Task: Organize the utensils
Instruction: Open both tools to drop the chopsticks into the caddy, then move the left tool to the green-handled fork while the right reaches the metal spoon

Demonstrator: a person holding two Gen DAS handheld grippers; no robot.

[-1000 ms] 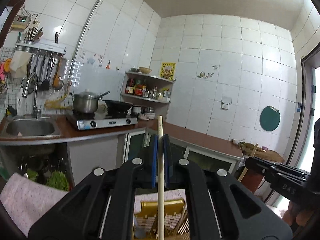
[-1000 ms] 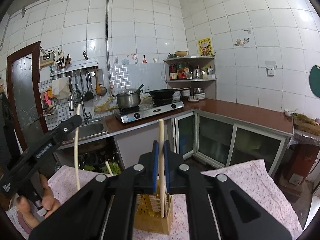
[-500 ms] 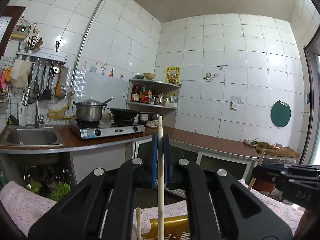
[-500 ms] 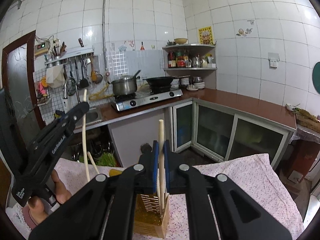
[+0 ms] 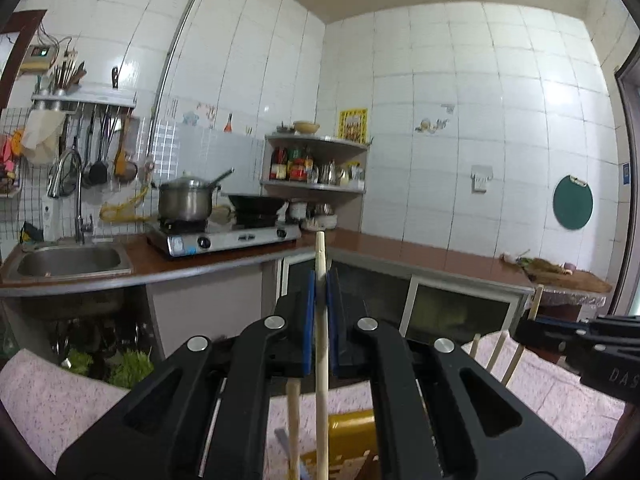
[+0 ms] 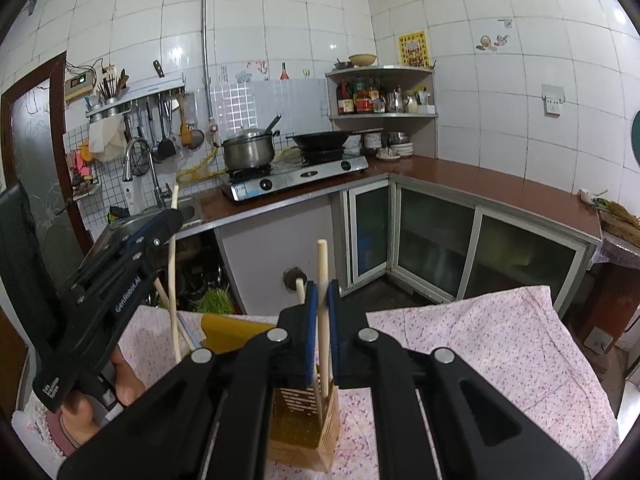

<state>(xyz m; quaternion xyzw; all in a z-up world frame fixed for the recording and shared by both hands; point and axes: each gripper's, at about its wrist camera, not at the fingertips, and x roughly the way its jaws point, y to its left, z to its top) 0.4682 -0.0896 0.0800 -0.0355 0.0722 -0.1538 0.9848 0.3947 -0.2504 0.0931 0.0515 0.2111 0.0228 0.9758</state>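
My left gripper [image 5: 319,282] is shut on a pale wooden chopstick [image 5: 321,380] that stands upright, its lower end running down toward the yellow utensil holder [image 5: 352,432]. A second chopstick [image 5: 294,420] stands beside it. My right gripper [image 6: 322,294] is shut on another upright chopstick [image 6: 322,264], whose lower end reaches into the slotted yellow holder [image 6: 296,420] just below the jaws. In the right wrist view the left gripper [image 6: 170,218] shows at the left with its chopstick [image 6: 172,272], held by a hand [image 6: 124,380]. The right gripper [image 5: 580,344] shows at the right edge of the left wrist view.
The holder stands on a table under a pink flowered cloth [image 6: 480,340]. Behind it run a brown counter [image 6: 500,188] with glass-door cabinets, a gas stove [image 6: 296,178] with pot and wok, and a sink [image 5: 68,260]. Loose chopsticks [image 5: 496,350] lean near the right gripper.
Both grippers have come down with their chopsticks toward the holder. In the right wrist view the left gripper has drawn nearer and lower. Both grips stay shut.
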